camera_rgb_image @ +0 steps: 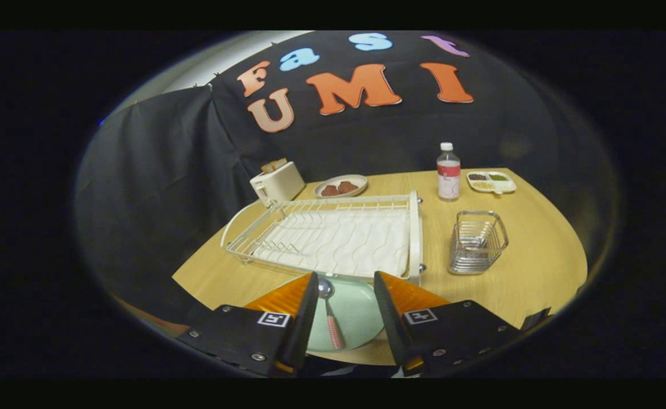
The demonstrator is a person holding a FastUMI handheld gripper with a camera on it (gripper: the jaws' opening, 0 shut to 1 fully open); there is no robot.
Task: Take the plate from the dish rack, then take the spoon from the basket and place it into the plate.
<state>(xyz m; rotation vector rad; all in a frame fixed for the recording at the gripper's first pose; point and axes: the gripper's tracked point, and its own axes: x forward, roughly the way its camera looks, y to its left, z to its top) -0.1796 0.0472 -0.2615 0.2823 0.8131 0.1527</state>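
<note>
Gripper view – jaws wide apart, empty – spoon (329,313) on plate (356,318)

A wooden table (537,255) carries a dish rack (333,236), basket (477,243), plate (351,318), toaster (277,183), bottle (448,172) and two dishes

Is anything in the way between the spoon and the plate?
No. The spoon already lies in the green plate, in the gap between the open gripper fingers, which don't touch it. The dish rack and wire basket sit beyond the fingers.
</note>
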